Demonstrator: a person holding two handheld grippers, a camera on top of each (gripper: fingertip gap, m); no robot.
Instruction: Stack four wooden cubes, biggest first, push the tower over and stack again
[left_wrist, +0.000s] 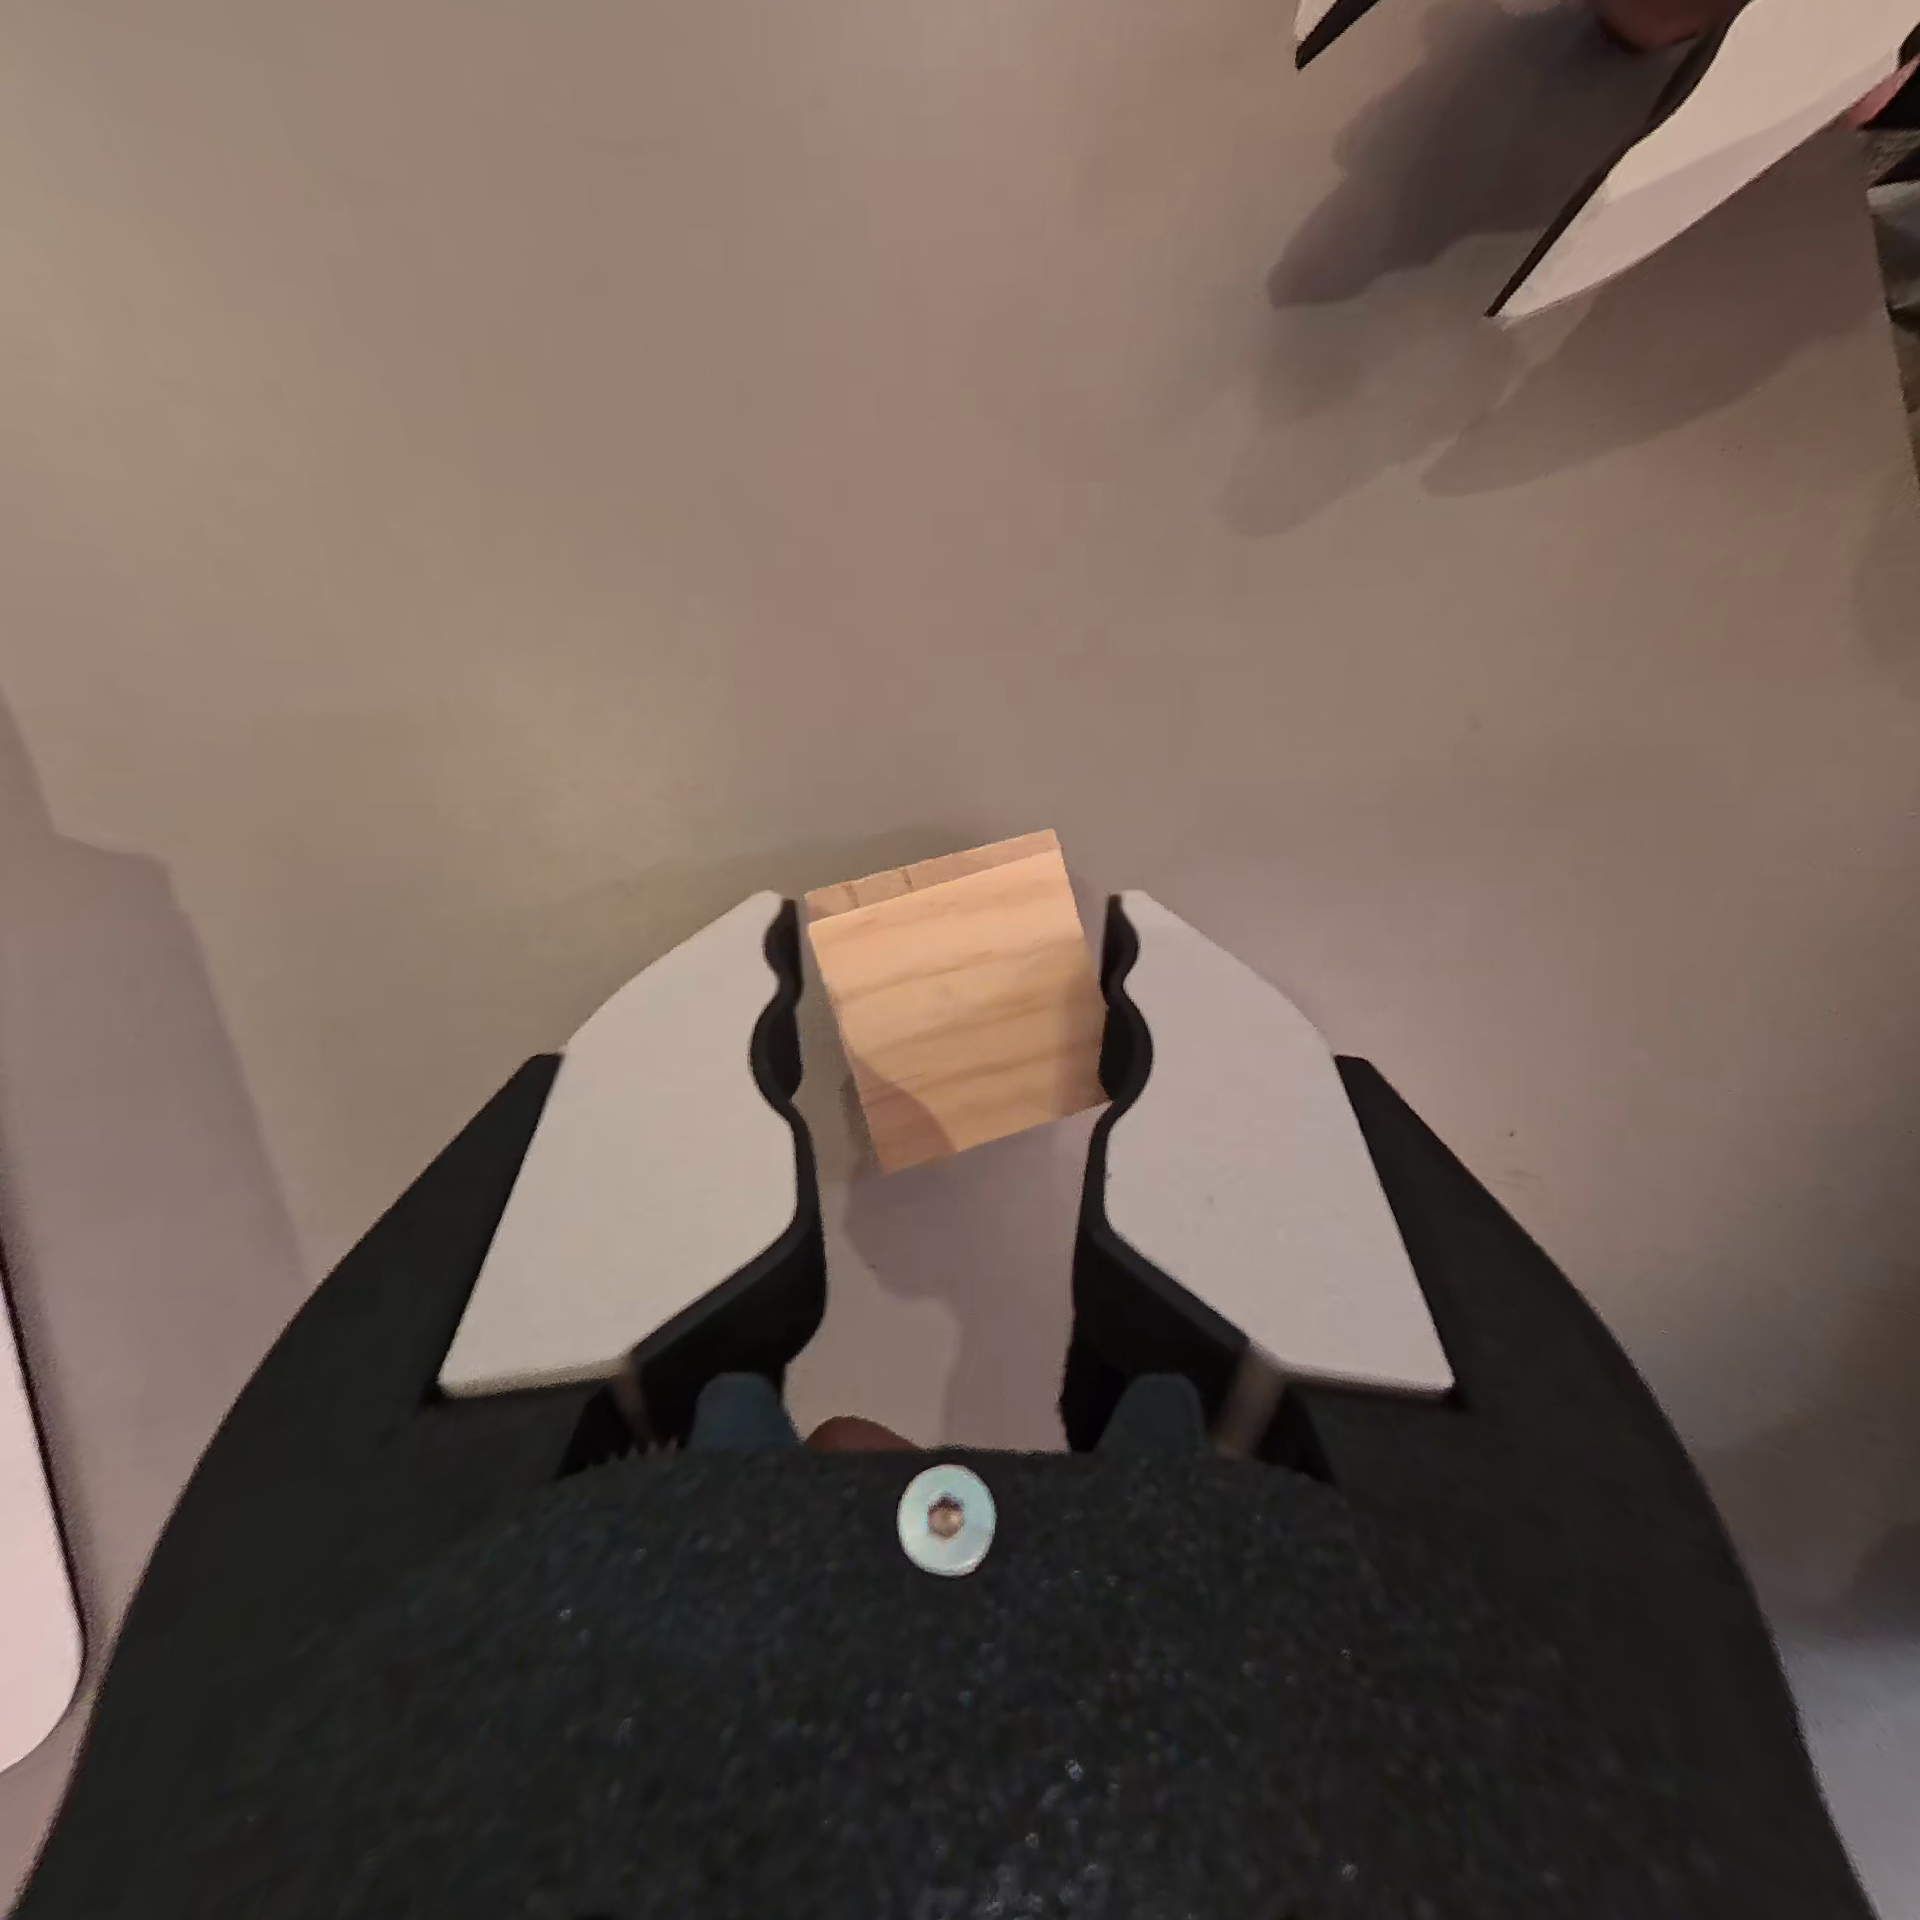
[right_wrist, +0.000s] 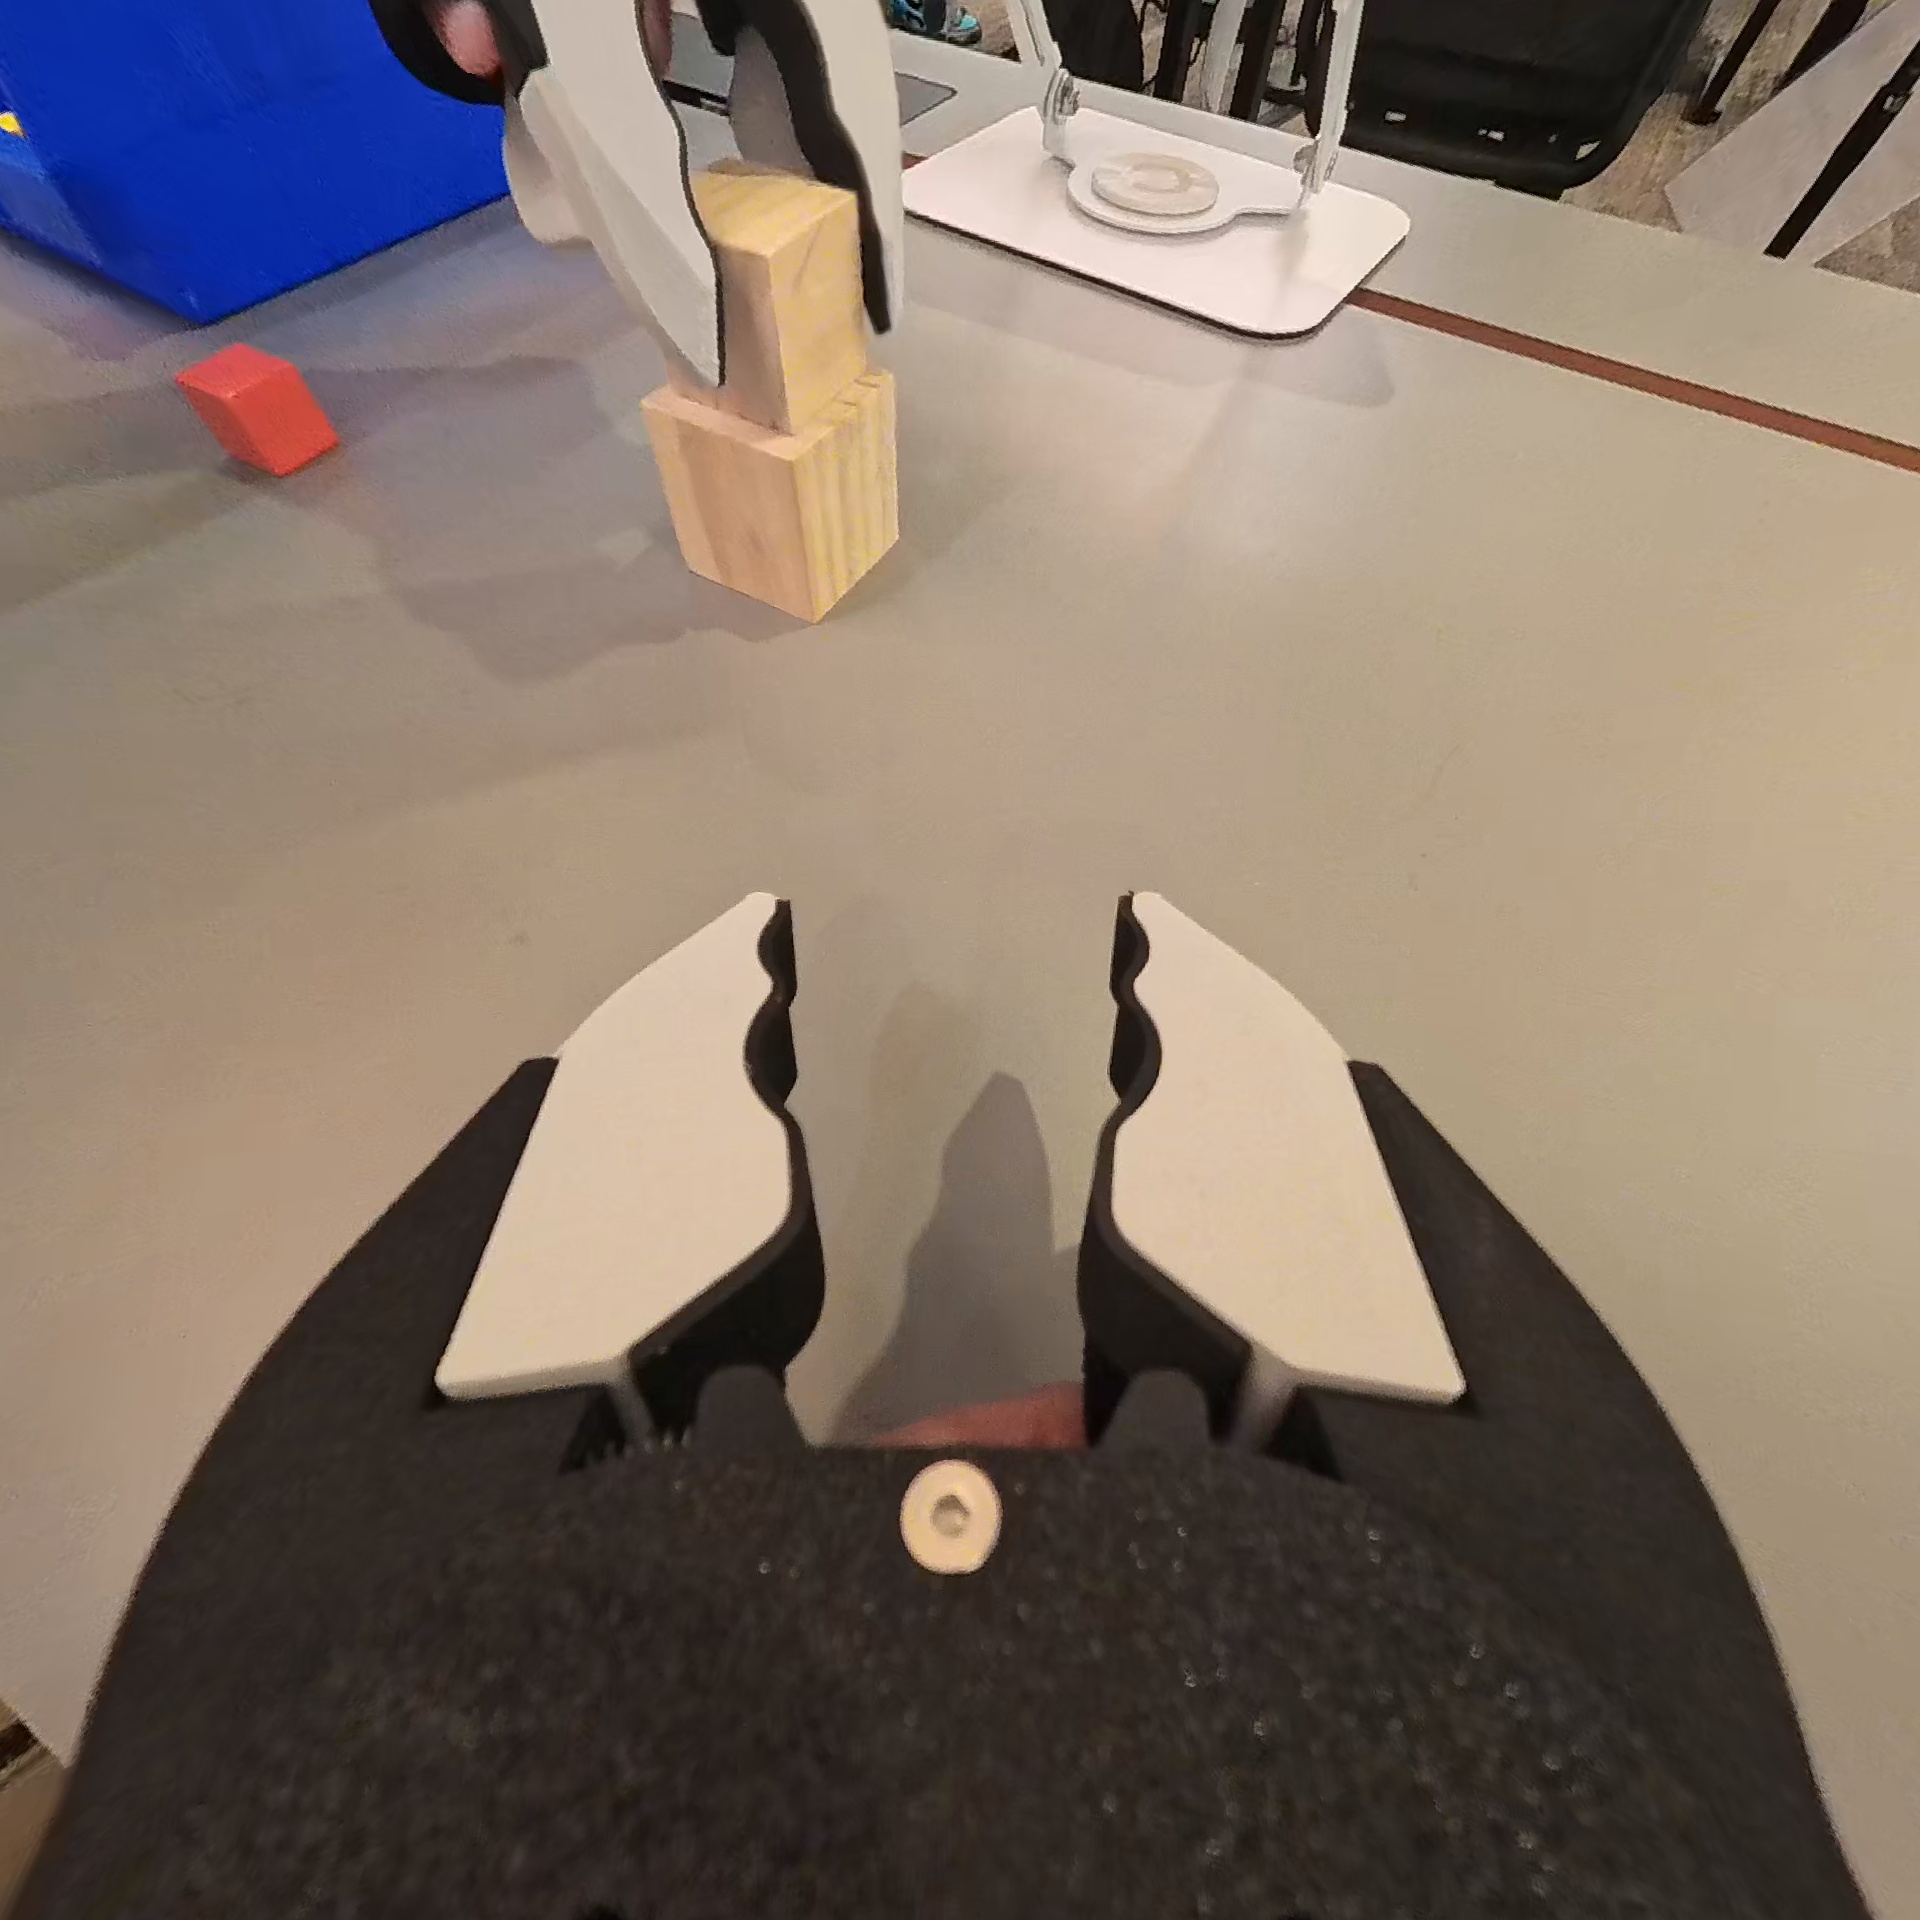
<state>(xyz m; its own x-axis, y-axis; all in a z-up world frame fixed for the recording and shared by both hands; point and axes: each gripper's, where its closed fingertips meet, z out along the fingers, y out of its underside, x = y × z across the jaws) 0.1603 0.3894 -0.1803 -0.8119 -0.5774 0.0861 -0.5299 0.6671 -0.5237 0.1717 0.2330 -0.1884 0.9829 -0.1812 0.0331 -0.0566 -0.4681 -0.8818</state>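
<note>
The second cube (right_wrist: 795, 301), clamped in the left gripper (right_wrist: 790, 312), is best squared on the base cube (right_wrist: 779, 499) before release, while the right gripper (right_wrist: 956, 977) is held open and empty.

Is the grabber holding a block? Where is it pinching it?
The left gripper has its fingers either side of the upper wooden cube, which sits on the bigger cube. A firm pinch cannot be told. The right gripper holds nothing.
</note>
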